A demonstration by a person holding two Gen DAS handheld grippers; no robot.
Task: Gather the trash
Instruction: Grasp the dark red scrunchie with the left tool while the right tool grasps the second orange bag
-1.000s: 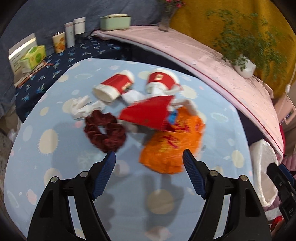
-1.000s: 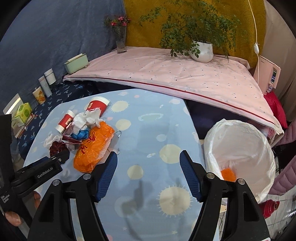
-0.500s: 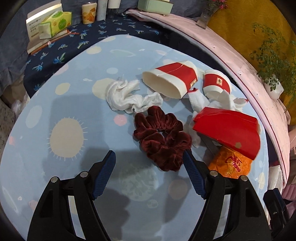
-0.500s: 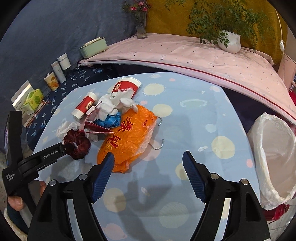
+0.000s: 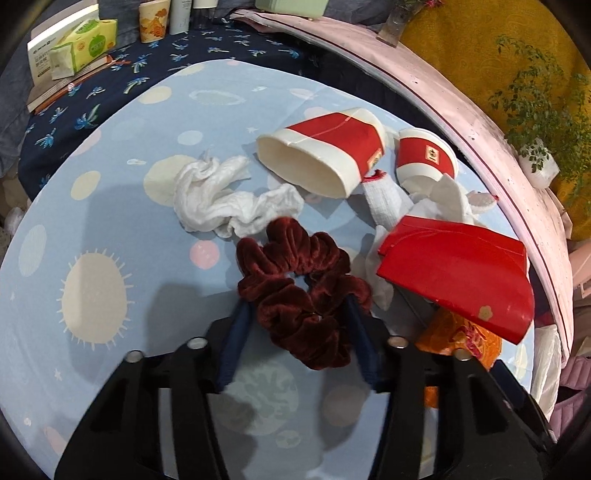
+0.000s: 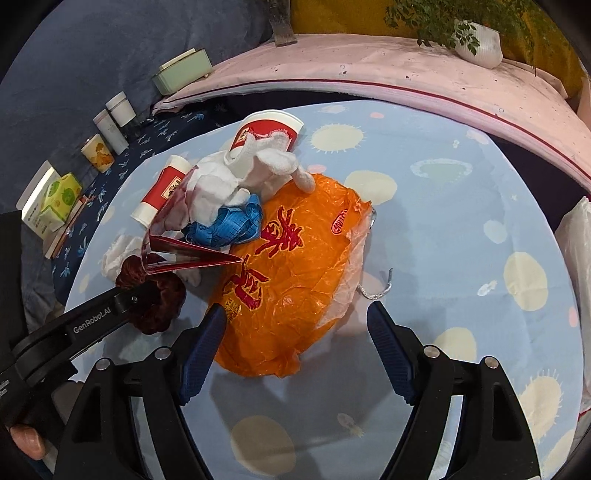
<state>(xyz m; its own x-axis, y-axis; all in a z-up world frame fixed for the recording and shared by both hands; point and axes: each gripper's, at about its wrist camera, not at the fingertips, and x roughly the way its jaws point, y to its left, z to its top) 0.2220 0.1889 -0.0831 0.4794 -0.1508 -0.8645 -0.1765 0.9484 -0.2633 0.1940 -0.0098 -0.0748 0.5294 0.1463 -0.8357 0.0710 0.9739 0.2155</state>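
Note:
A pile of trash lies on the blue spotted table point(image 5: 92, 229). A dark red velvet scrunchie point(image 5: 299, 291) sits between the fingers of my left gripper point(image 5: 295, 310), whose jaws have narrowed around it and touch its sides. Beyond it lie a crumpled white tissue point(image 5: 221, 199), two red-and-white paper cups point(image 5: 321, 155) point(image 5: 424, 155) on their sides and a red folded card point(image 5: 458, 273). My right gripper point(image 6: 295, 314) is open over the near edge of an orange plastic bag point(image 6: 295, 280). A blue tape measure point(image 6: 229, 225) and white cloths point(image 6: 236, 177) lie behind the bag.
A white bin bag point(image 6: 576, 240) hangs off the table's right side. A pink-covered bench point(image 6: 406, 81) with a potted plant point(image 6: 476, 37) runs behind. Tissue box point(image 5: 81, 44), tins point(image 5: 153, 18) and a green box point(image 6: 181, 70) stand on the dark blue cloth at left.
My left gripper moved forward onto the scrunchie and its jaws closed in around it. My right gripper came down and forward to the orange bag, still open.

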